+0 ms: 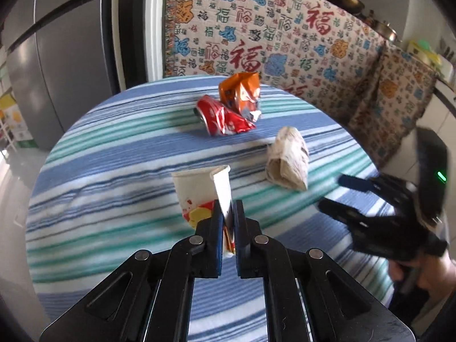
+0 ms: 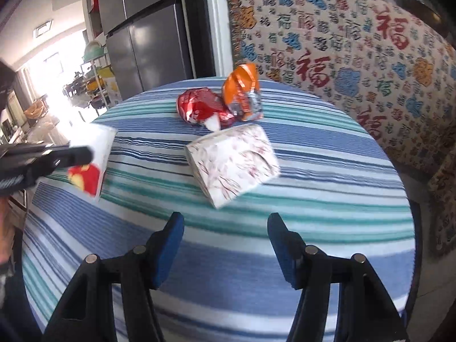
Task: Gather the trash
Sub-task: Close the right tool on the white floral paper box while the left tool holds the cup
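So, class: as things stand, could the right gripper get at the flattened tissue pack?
Probably yes. The right gripper is open and empty, the tissue pack lies straight ahead on the striped tablecloth, and nothing sits between them.

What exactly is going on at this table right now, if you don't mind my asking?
A person is clearing trash from a round table with a striped cloth, one hand-held gripper in each hand. The left hand-held gripper is shut on the rim of a flattened paper cup. The right hand-held gripper is open and empty, pointed toward a tissue packet. A crushed red can and an orange snack wrapper still lie together further back, untouched.
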### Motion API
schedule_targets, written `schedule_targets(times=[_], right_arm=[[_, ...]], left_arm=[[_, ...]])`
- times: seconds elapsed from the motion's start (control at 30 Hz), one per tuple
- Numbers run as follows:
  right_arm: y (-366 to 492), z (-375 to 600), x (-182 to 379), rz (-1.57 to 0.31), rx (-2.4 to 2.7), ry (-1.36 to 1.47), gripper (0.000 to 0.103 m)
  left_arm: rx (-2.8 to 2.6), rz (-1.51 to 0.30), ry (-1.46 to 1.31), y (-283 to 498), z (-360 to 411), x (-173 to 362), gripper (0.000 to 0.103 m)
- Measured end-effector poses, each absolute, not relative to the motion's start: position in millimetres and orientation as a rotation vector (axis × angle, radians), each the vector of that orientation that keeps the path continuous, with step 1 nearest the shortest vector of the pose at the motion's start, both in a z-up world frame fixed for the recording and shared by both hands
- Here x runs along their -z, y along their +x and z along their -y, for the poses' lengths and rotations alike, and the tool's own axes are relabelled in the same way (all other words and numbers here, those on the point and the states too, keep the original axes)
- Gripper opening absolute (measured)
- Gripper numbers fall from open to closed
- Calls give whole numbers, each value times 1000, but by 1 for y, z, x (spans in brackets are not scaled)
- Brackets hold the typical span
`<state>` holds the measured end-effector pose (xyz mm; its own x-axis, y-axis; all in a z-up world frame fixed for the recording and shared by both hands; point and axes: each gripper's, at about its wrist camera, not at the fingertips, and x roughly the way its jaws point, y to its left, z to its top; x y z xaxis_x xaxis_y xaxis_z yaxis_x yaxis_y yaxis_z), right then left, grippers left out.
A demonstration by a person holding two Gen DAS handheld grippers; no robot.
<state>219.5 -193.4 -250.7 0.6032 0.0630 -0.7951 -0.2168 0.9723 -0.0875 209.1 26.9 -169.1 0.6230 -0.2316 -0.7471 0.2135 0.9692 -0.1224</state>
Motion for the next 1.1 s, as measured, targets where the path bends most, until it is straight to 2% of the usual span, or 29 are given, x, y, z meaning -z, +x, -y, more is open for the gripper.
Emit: schedule_targets(times=[0.17, 0.4, 0.57, 0.63, 0.87, 1.1], right_arm=[[243, 186, 267, -934, -105, -236, 61], [238, 267, 259, -958, 215, -176, 59], [217, 269, 237, -914, 114, -26, 67], [216, 256, 230, -876, 27, 49, 82], [256, 203, 243, -874, -61, 25, 83], [282, 218, 271, -952, 4, 43, 83]], left_arm=[[276, -886, -47, 208, -32, 181, 5], [254, -866, -54, 214, -41, 177, 6], [230, -851, -4, 213, -32, 182, 6], [226, -843, -4, 212, -31, 182, 6], [194, -845, -48, 219, -42, 186, 6], [194, -842, -45, 226, -36, 188, 6]])
